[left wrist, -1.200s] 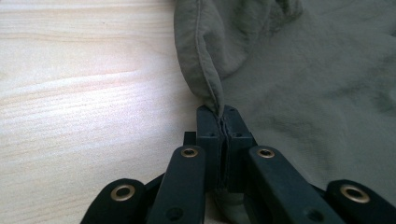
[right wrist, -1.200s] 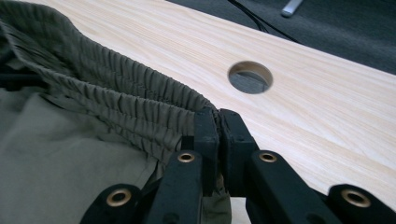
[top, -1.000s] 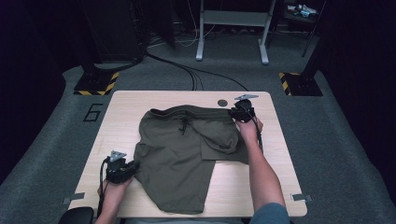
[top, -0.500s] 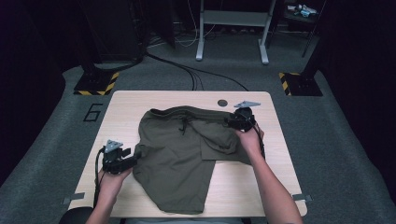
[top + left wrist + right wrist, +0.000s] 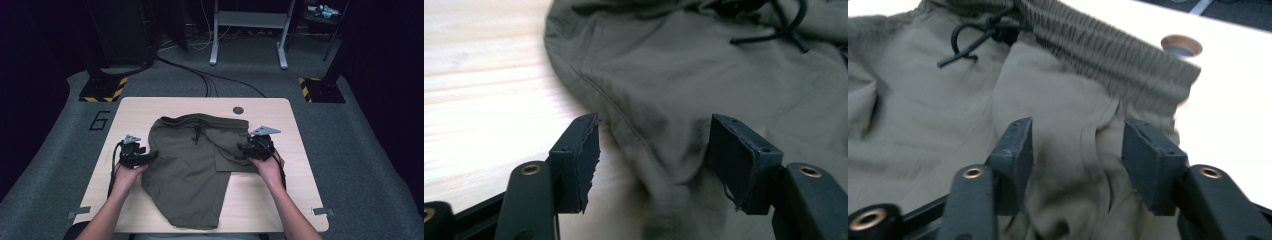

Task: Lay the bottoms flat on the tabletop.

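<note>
Both tools just opened — olive shorts [image 5: 200,165] lie between the jaws.

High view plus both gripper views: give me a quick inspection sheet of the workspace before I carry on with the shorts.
Surface: light wooden table, round grommet hole near the far edge.
Job's things: olive shorts lying flat, waistband at the far side, black drawstring knotted.
Clutter: nothing seen.
Grippers: left gripper open, jaws just opening, cloth edge between them unpinched; right gripper open, jaws just opening over the fabric.
Cables: a cable trails from the left gripper; floor cables beyond the table.
Surroundings: grey carpet, hazard-striped bases, metal stand.
</note>
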`<state>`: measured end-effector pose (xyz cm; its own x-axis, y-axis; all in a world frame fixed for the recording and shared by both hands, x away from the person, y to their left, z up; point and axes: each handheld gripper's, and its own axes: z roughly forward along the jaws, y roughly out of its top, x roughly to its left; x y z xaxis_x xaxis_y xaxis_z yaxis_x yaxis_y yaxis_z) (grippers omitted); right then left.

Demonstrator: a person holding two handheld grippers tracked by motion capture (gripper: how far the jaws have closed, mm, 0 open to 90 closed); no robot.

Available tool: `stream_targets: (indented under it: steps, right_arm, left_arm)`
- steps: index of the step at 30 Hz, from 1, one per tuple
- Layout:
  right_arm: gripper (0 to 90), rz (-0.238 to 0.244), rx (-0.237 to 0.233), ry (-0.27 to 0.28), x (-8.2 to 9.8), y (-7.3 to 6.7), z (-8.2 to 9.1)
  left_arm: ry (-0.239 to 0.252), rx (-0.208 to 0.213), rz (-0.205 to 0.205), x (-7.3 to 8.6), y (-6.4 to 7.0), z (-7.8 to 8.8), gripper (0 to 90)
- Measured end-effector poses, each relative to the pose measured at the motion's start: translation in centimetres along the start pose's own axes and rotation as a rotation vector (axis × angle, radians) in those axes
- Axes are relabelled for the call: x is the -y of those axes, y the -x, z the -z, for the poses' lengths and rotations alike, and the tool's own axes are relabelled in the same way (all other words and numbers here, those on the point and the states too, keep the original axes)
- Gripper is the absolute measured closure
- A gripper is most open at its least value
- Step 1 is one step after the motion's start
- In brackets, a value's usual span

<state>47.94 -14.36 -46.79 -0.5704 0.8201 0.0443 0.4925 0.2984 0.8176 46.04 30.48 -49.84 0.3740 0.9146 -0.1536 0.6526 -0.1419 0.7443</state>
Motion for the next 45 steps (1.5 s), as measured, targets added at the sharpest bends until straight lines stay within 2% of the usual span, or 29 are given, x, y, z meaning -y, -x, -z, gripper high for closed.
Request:
stream_targets:
  steps: [3, 4, 5, 8, 9, 11, 13, 15, 18, 21, 24, 25, 27, 28, 31, 32, 34, 36, 37, 38, 39, 40, 42, 43, 44, 45]
  right_arm:
    - [44.0, 0.004, 0.01, -0.021, 1.0, -0.1, 0.3]
    - [46.7, 0.009, 0.016, -0.04, 1.4, 0.0, 0.2]
    - [50.0, 0.014, 0.015, -0.054, 1.6, 0.2, 0.1]
    - [66.9, -0.022, -0.003, -0.096, 2.3, 1.0, -0.1]
    - [74.6, -0.02, -0.002, -0.106, 2.4, 1.3, -0.2]
    - [85.1, -0.038, -0.018, -0.121, 2.7, 1.9, -0.4]
    - [86.6, -0.046, -0.014, -0.128, 2.7, 2.4, -0.4]
    - [86.8, -0.056, -0.008, -0.12, 2.4, 2.8, -0.2]
    - [86.8, -0.038, 0.023, -0.107, 1.8, 3.7, 0.3]
    - [86.8, -0.022, 0.048, -0.099, 0.9, 4.8, 0.6]
    - [86.9, -0.011, 0.076, -0.108, 0.2, 5.9, 0.5]
    - [86.9, -0.014, 0.088, -0.113, 0.0, 6.3, 0.4]
    - [87.0, -0.006, 0.108, -0.116, -0.3, 6.9, 0.1]
    - [87.0, -0.013, 0.12, -0.117, -0.4, 7.3, -0.2]
    - [87.0, -0.041, 0.145, -0.135, -0.4, 8.3, -0.8]
    - [87.0, -0.053, 0.151, -0.136, -0.4, 8.6, -1.1]
    - [87.0, -0.072, 0.155, -0.136, -0.2, 9.2, -1.5]
    - [86.4, -0.089, 0.163, -0.144, -0.1, 9.4, -2.0]
    - [81.0, -0.1, 0.176, -0.138, -0.2, 9.1, -2.2]
    - [81.0, -0.1, 0.176, -0.138, -0.2, 9.1, -2.2]
    - [74.7, -0.073, 0.175, -0.125, -0.2, 9.2, -2.1]
    - [70.3, -0.108, 0.166, -0.111, -0.3, 8.9, -2.0]
    - [65.6, -0.092, 0.146, -0.092, -0.5, 8.7, -1.5]
    - [64.7, -0.1, 0.143, -0.085, -0.6, 8.3, -1.1]
    - [63.9, -0.097, 0.138, -0.073, -0.7, 8.1, -0.9]
    - [63.1, -0.101, 0.131, -0.061, -0.7, 7.7, -0.4]
  left_arm:
    - [-0.046, -0.009, -0.024, 0.1, -0.3, -1.0, 41.7]
    - [-0.059, -0.006, -0.031, 0.2, -0.4, -1.2, 47.7]
    - [-0.088, -0.006, -0.036, 0.3, -0.5, -1.5, 52.7]
    - [-0.111, -0.008, -0.072, 0.5, -0.2, -1.7, 68.9]
    - [-0.12, -0.006, -0.088, 0.4, -0.3, -1.7, 75.8]
    - [-0.117, -0.008, -0.099, 0.3, -0.3, -1.5, 82.3]
    - [-0.104, -0.017, -0.094, 0.2, -0.4, -1.3, 84.4]
    - [-0.099, -0.018, -0.091, 0.1, -0.8, -0.9, 85.1]
    - [-0.113, -0.026, -0.107, -0.1, -1.6, -0.2, 85.3]
    - [-0.097, -0.044, -0.106, 0.0, -2.4, 0.4, 85.3]
    - [-0.098, -0.044, -0.082, 0.3, -3.4, 0.8, 85.3]
    - [-0.106, -0.047, -0.088, 0.3, -3.6, 0.9, 85.3]
    - [-0.081, -0.056, -0.06, 0.5, -4.0, 1.0, 85.3]
    - [-0.079, -0.051, -0.045, 0.6, -4.0, 1.0, 85.3]
    - [-0.074, -0.047, -0.063, 0.8, -4.3, 1.1, 85.2]
    - [-0.067, -0.046, -0.052, 0.8, -4.3, 1.0, 85.2]
    - [-0.075, -0.03, -0.062, 0.9, -4.4, 1.1, 85.1]
    - [-0.062, -0.024, -0.05, 1.0, -4.2, 1.1, 84.3]
    - [-0.054, -0.018, -0.051, 1.1, -4.3, 1.1, 79.9]
    - [-0.052, -0.003, -0.04, 1.1, -4.3, 1.2, 79.9]
    - [-0.031, -0.001, -0.026, 1.2, -4.2, 1.3, 75.7]
    - [-0.028, 0.004, -0.027, 1.1, -4.3, 1.4, 71.8]
    - [-0.003, 0.025, -0.006, 1.1, -4.1, 1.5, 68.6]
    - [-0.013, 0.037, -0.012, 1.0, -4.1, 1.7, 65.9]
    - [-0.003, 0.035, -0.013, 1.0, -4.0, 1.7, 62.3]
    - [-0.003, 0.038, -0.016, 0.9, -3.9, 1.8, 62.3]
